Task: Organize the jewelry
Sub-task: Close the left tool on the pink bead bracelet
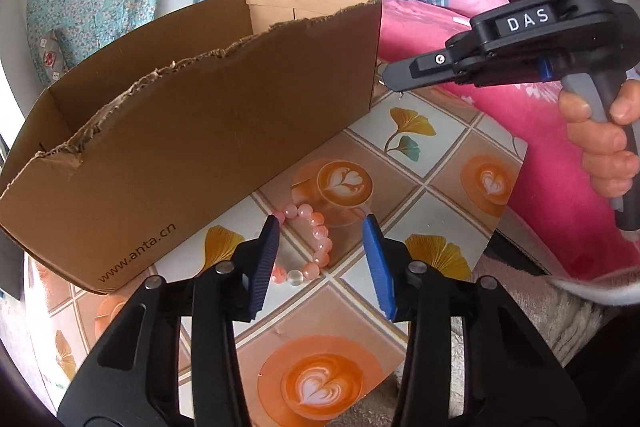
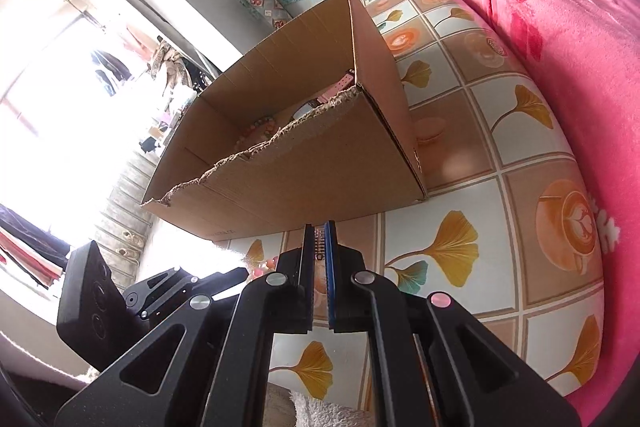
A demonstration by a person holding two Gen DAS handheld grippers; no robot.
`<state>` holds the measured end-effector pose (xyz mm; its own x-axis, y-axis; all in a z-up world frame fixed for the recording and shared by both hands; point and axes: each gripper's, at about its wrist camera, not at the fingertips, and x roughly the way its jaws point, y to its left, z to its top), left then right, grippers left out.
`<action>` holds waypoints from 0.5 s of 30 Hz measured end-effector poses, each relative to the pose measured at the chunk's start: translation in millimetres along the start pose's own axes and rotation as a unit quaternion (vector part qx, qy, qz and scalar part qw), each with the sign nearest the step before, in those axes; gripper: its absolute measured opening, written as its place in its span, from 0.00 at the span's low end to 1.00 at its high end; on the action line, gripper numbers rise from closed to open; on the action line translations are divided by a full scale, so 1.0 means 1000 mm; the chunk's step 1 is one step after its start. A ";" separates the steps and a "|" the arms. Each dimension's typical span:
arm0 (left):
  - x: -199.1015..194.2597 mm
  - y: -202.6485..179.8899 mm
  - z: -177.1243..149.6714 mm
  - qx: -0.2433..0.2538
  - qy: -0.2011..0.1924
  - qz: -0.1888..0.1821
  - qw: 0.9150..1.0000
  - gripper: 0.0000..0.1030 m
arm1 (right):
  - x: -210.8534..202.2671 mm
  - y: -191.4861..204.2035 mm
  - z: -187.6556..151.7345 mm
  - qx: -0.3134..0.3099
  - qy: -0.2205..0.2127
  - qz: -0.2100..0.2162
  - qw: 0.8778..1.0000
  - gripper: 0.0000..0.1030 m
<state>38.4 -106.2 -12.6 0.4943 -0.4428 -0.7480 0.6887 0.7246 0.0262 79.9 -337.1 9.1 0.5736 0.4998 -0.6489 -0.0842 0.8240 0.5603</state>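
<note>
Left tongs: parted, straddling a pink bead bracelet without pressing it.
Bracelet: lying on the patterned surface, just beside the cardboard box.
Right tongs: clenched on a small toothed metal piece, too small to identify.
Box: torn rim; beads and a pink strap inside.

A cardboard box is set on the table, its open top upward. Just beside the box's near wall, a bead bracelet is laid flat on the table. The left gripper is held over it, the bracelet seen between the spread fingers. Inside the box, a watch strap and a string of beads are lodged. A bed is placed along the table's far side.
</note>
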 end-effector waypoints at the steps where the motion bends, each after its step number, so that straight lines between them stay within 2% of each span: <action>1: 0.003 0.000 0.000 -0.001 0.007 -0.002 1.000 0.34 | -0.001 0.000 -0.001 0.001 -0.001 0.001 1.000 0.05; 4: 0.013 0.003 0.000 -0.008 0.033 0.005 0.999 0.30 | -0.001 0.000 -0.002 0.002 -0.003 0.002 1.000 0.05; 8: 0.020 0.006 0.002 -0.017 0.065 0.025 0.997 0.30 | 0.003 -0.003 -0.005 0.006 -0.002 0.005 1.000 0.05; 15: 0.018 0.012 0.007 -0.051 0.087 0.033 0.994 0.30 | 0.012 -0.005 -0.009 0.002 0.012 -0.015 1.000 0.05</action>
<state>59.1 -109.1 -21.7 0.4313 -0.3000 -0.8509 0.5957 0.8030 0.0188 79.8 -332.8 -5.4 0.5568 0.4810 -0.6773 -0.0646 0.8379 0.5420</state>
